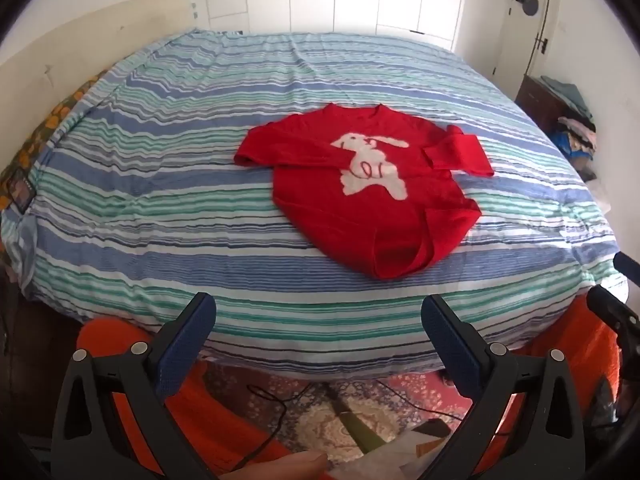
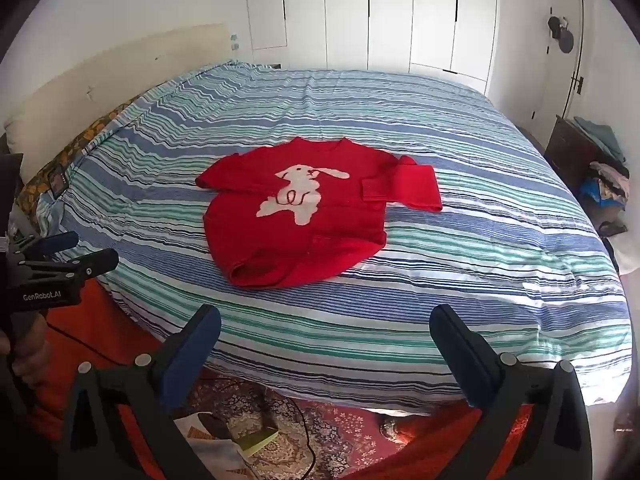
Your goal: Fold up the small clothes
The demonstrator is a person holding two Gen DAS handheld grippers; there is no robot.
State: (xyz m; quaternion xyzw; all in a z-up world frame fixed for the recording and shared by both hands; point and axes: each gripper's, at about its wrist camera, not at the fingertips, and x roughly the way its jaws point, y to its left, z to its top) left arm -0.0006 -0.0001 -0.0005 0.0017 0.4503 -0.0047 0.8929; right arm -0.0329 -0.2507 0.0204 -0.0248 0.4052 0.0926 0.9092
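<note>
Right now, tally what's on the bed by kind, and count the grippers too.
Red sweater with white rabbit: 1
Striped bedspread: 1
Grippers, left gripper and right gripper, both open and empty: 2
Total: 4

Big bed with a blue, green and white striped cover [image 2: 460, 248] fills most of the frame. White wardrobe doors [image 2: 372, 16] run along the top, a dark wooden cabinet [image 2: 568, 152] piled with clothes sits at the right edge, and a patterned floral rug [image 2: 332, 432] shows at the bottom.
</note>
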